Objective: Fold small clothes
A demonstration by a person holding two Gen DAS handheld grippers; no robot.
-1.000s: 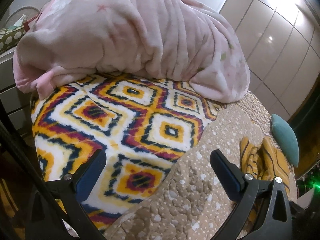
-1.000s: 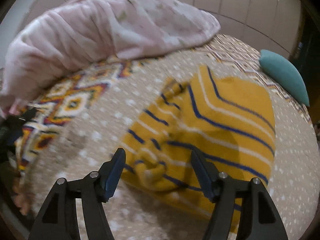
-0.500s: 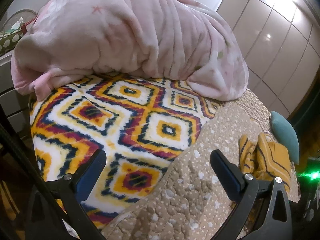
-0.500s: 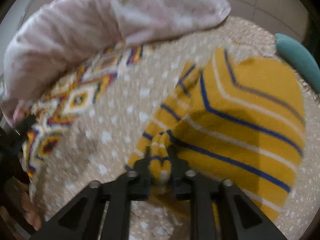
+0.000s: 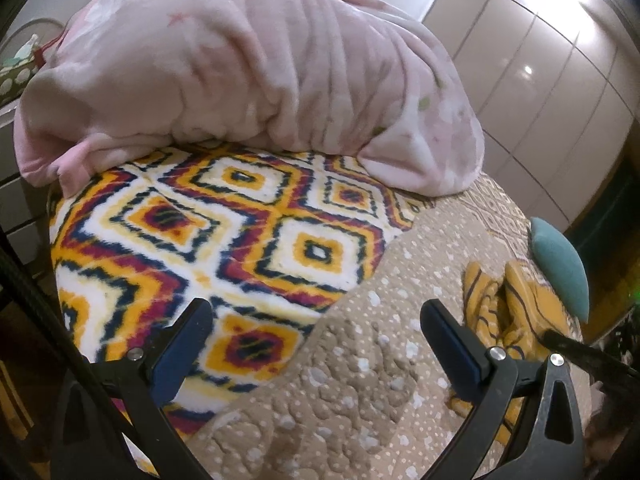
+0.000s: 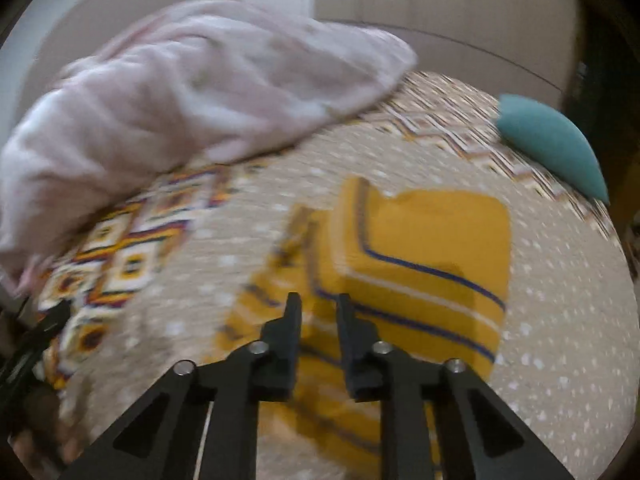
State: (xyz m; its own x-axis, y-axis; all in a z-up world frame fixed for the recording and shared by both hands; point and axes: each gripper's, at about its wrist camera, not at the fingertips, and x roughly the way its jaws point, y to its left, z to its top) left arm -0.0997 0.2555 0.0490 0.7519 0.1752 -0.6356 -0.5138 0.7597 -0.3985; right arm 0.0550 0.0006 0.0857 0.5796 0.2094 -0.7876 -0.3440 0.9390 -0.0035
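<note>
Gripping the striped garment, left tongs spread wide

Pinching a fold of the mustard garment [image 6: 432, 240] between nearly closed jaws, the right gripper [image 6: 318, 308] sits at 6 o'clock in its own view, which is blurred. That cloth is yellow with thin navy and white stripes; its far part lies flat at 3 o'clock, while the near edge is bunched into wrinkles at the fingers. It rests on the beige dotted quilt [image 6: 560, 320].

The left gripper [image 5: 316, 320] is released, jaws wide apart and holding nothing, over the seam where the quilt meets the diamond-patterned blanket [image 5: 180, 220]. From there the garment shows at 4 o'clock, crumpled. A teal cushion [image 5: 560, 264] lies just beyond it at 3 o'clock, and a pink fleece blanket [image 5: 260, 68] is heaped at 12 o'clock
</note>
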